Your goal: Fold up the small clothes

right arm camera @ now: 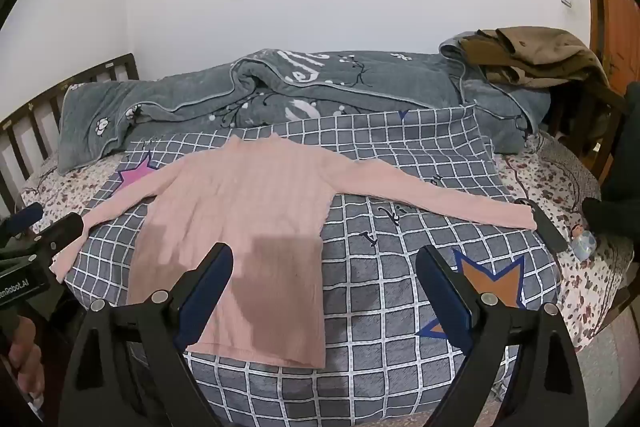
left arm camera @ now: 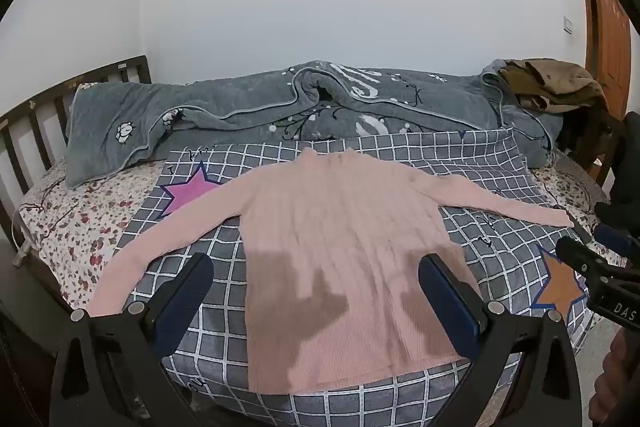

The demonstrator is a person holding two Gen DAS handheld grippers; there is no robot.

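A pink ribbed long-sleeved sweater (left arm camera: 340, 247) lies flat on a grey checked cloth (left arm camera: 224, 339), both sleeves spread out to the sides. It also shows in the right wrist view (right arm camera: 236, 223). My left gripper (left arm camera: 316, 267) is open and empty, held above the sweater's lower body. My right gripper (right arm camera: 324, 259) is open and empty, above the sweater's right hem edge and the cloth (right arm camera: 392, 307). The right gripper also shows at the right edge of the left wrist view (left arm camera: 588, 255), and the left one at the left edge of the right wrist view (right arm camera: 44, 227).
A rumpled grey blanket (left arm camera: 280, 111) lies along the far side of the bed. Brown clothes (left arm camera: 556, 83) are piled at the back right. A dark wooden headboard (left arm camera: 36, 123) stands on the left. A small bottle (right arm camera: 584, 243) lies on the floral sheet at right.
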